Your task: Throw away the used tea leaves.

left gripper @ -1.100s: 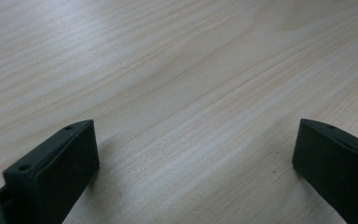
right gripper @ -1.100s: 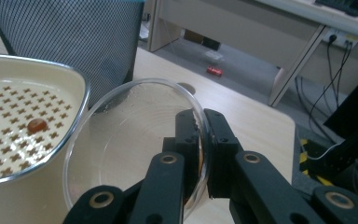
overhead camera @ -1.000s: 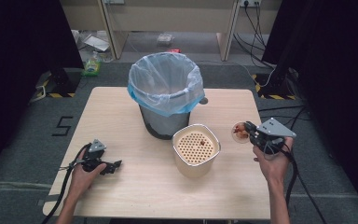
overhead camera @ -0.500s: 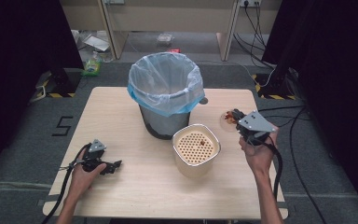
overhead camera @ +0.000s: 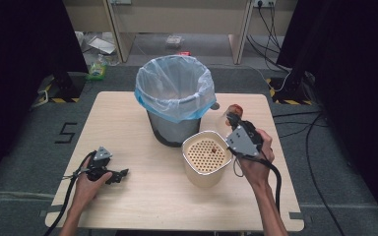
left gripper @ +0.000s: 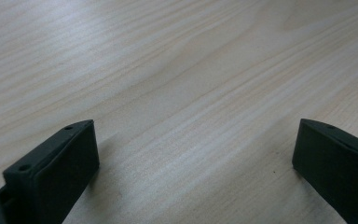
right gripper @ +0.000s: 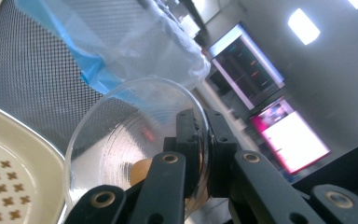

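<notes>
A clear plastic cup (right gripper: 135, 140) with a small orange-brown piece (right gripper: 142, 170) in it hangs tilted from my right gripper (right gripper: 204, 135), which is shut on the cup's rim. In the high view that right gripper (overhead camera: 233, 119) holds the cup (overhead camera: 228, 114) above the table, just beyond the right rim of a cream perforated container (overhead camera: 192, 169). A small orange bit (overhead camera: 213, 147) lies inside the container. My left gripper (overhead camera: 120, 174) rests on the table at the front left. Its jaws stand wide open over bare wood in the left gripper view (left gripper: 191, 158).
A mesh bin (overhead camera: 165, 130) lined with a blue and white bag (overhead camera: 174, 105) stands at the table's middle, right behind the cream container. The bin's mesh wall (right gripper: 32, 79) is close in front of the held cup. Cables trail from both grippers.
My right gripper has carried the cup leftward and slightly up, from the table's right edge to beside the cream container and bin. The left gripper has stayed put.
</notes>
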Motion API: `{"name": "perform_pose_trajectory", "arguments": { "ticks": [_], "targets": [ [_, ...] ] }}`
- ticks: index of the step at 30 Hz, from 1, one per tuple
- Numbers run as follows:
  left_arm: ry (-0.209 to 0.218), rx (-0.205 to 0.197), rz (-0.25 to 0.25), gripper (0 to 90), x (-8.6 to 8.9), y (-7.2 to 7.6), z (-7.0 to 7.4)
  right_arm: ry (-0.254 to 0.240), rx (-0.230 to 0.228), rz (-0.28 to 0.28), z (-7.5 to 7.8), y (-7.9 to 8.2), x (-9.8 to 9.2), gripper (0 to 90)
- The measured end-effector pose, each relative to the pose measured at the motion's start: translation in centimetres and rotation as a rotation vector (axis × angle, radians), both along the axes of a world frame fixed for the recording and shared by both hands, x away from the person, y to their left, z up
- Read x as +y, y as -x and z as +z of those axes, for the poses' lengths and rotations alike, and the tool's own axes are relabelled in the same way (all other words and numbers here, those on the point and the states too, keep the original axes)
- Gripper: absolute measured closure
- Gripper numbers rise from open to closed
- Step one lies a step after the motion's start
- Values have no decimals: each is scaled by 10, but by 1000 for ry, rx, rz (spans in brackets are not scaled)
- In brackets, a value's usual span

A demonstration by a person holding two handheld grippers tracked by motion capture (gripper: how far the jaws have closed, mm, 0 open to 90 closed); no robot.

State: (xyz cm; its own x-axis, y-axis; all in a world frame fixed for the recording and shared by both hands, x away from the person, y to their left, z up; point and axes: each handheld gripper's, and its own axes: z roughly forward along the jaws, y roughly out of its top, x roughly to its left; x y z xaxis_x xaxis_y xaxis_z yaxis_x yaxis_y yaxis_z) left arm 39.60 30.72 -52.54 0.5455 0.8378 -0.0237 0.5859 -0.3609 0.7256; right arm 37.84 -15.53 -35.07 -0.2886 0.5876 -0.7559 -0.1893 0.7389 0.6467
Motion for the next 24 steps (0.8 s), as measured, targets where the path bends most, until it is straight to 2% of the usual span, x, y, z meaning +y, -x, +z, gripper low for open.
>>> {"name": "perform_pose_trajectory", "arguments": {
  "ticks": [5,7,10,14,16,19,22,23,24],
  "targets": [
    [0,-1,0,0,0,0,0,66,-89,12,-15,6,10,866],
    [0,0,0,0,0,0,0,102,-104,16,-18,7,14,865],
    [0,0,0,0,0,0,0,117,-123,24,-21,8,17,865],
    [0,0,0,0,0,0,0,211,-211,18,-24,15,20,868],
    [0,0,0,0,0,0,0,206,-211,25,-24,18,21,869],
    [0,-1,0,0,0,0,0,259,-240,16,-31,18,23,872],
    [0,0,0,0,0,0,0,273,-244,20,-34,18,25,871],
    [0,-1,0,0,0,0,0,305,-275,16,-38,16,26,874],
    [0,-1,0,0,0,0,0,320,-279,15,-39,14,26,874]
  ]
}}
